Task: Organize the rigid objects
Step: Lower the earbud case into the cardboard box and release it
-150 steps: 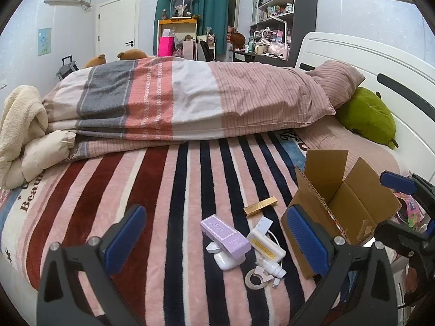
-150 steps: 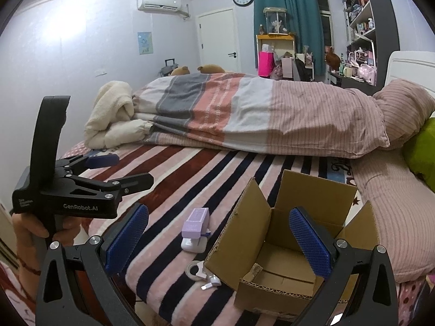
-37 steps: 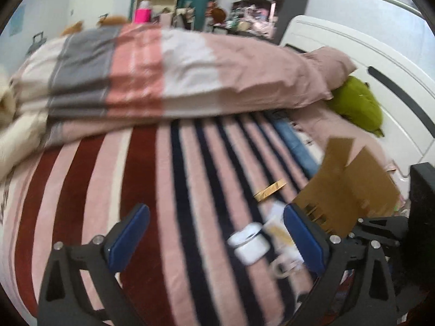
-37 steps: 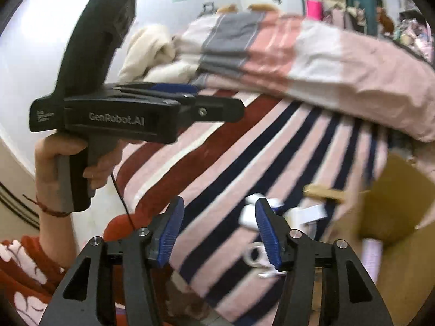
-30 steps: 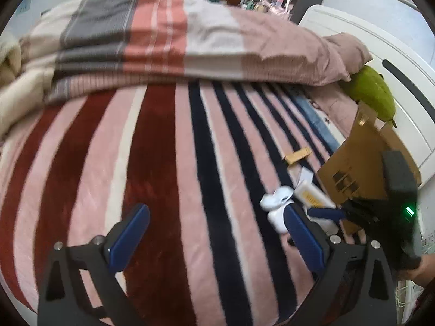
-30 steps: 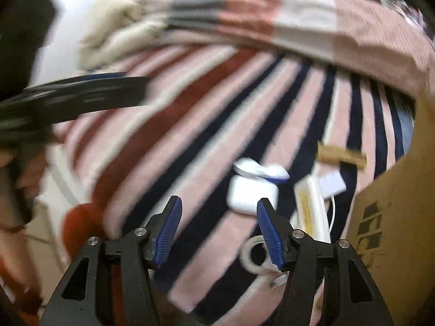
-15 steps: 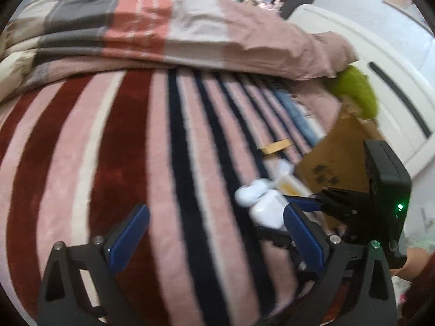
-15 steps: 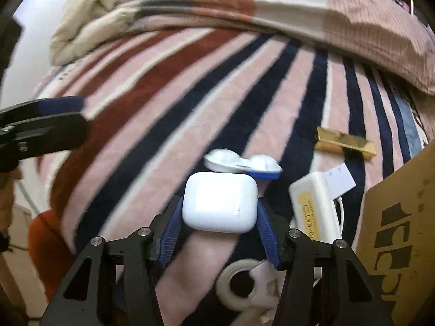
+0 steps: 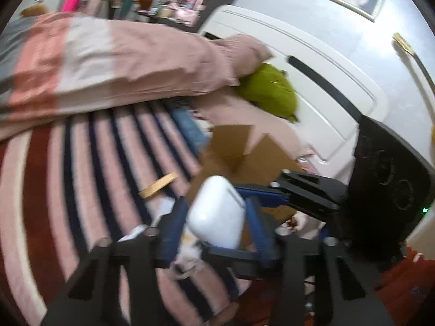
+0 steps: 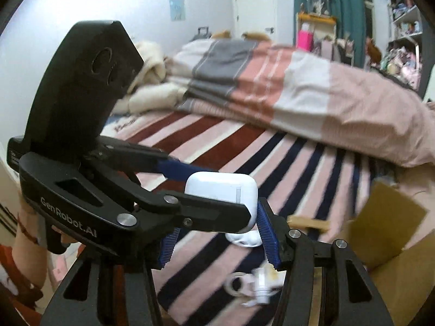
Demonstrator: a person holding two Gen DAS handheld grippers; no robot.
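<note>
Both grippers' jaws close on the white earbud case (image 10: 221, 190), glossy and rounded, lifted above the striped blanket (image 10: 206, 146): right gripper (image 10: 217, 241), left gripper (image 9: 214, 226). Beyond lie a gold bar (image 9: 158, 184) and cardboard box (image 9: 244, 157).

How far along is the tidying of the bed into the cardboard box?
Done: nothing visibly boxed; the cardboard box interior is hidden. In hand: white case, clamped by left gripper and right gripper. Remaining: gold bar, white charger and ring on the blanket.
</note>
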